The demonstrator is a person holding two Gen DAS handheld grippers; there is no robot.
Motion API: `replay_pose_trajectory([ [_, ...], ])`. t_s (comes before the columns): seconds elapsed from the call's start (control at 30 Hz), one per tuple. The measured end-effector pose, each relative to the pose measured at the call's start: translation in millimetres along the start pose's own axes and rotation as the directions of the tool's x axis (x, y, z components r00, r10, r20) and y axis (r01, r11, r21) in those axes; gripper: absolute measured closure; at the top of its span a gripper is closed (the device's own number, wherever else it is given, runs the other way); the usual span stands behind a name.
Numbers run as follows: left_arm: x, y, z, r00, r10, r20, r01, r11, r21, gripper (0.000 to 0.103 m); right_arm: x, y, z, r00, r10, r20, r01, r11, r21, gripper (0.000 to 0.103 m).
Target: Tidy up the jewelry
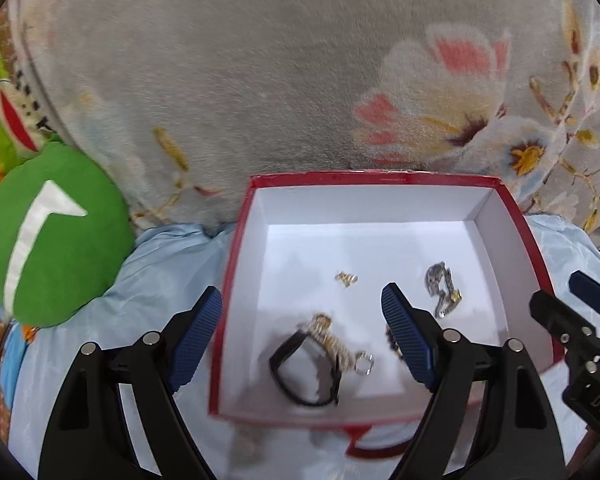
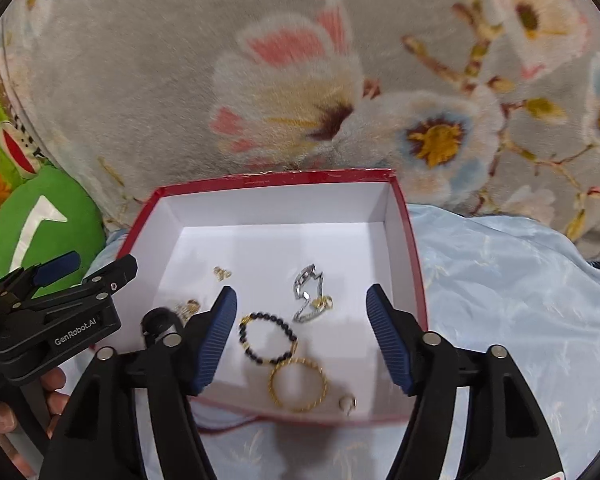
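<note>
A red box with a white inside (image 1: 376, 178) (image 2: 276, 178) lies on light blue cloth. In the left wrist view it holds a black band (image 1: 278, 364), a gold chain piece (image 1: 328, 336), a small ring (image 1: 364, 362), tiny gold earrings (image 1: 346, 278) and a silver bracelet (image 1: 442, 288). The right wrist view shows a black bead bracelet (image 2: 278, 322), a gold bangle (image 2: 320, 372), the silver bracelet (image 2: 302, 282) and a pearl ring (image 2: 347, 403). My left gripper (image 1: 302, 292) (image 2: 96, 264) hangs open over the box's left side. My right gripper (image 2: 302, 291) (image 1: 560, 292) is open above the right half, gripping nothing.
A green cushion (image 1: 56, 236) (image 2: 40, 220) sits left of the box. A grey floral blanket (image 1: 260, 80) rises behind it. Light blue cloth (image 2: 500, 280) spreads to the right. A hand (image 2: 56, 384) holds the left gripper at the lower left.
</note>
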State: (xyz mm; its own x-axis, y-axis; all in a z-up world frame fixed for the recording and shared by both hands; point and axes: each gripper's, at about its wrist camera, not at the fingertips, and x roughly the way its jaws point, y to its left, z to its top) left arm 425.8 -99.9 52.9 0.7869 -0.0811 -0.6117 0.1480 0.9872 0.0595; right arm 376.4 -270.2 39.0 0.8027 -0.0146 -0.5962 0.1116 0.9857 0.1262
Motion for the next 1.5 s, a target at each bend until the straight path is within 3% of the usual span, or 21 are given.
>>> replay_pose_trajectory([
  [0.1,-31.4,4.7,-16.8,1.0,0.025,0.002,-0.025,1.0,-0.001,0.016,-35.8,0.6,-15.1,1.0,-0.013,0.026,0.013,1.0,0.009,0.029],
  [0.27,-76.7,16.1,-43.3,0.999,0.041,0.006,-0.041,0.999,-0.022,0.014,-86.9,2.4,-48.5,0.997,-0.036,0.068,0.035,0.999,0.018,0.025],
  [0.47,-110.5,20.2,-76.4,0.999,0.046,-0.023,-0.047,0.999,-0.026,0.012,-130.7,20.8,-86.1,0.99,-0.093,0.102,0.097,0.995,-0.035,0.017],
  [0.63,-130.2,15.6,-103.7,0.998,0.062,-0.023,-0.062,0.998,-0.009,0.011,-154.5,34.7,-112.9,0.99,-0.102,0.096,0.108,0.992,-0.06,0.017],
  [1.03,-144.1,13.4,-145.2,0.995,0.067,-0.075,-0.069,0.997,-0.03,0.011,-161.1,32.2,-149.5,0.993,-0.112,0.029,0.112,0.994,-0.002,0.016],
  [1.5,-139.6,7.9,-161.3,0.993,0.069,-0.099,-0.072,0.997,-0.028,0.011,-150.7,33.9,-163.4,0.993,-0.12,-0.015,0.12,0.993,0.005,0.016],
])
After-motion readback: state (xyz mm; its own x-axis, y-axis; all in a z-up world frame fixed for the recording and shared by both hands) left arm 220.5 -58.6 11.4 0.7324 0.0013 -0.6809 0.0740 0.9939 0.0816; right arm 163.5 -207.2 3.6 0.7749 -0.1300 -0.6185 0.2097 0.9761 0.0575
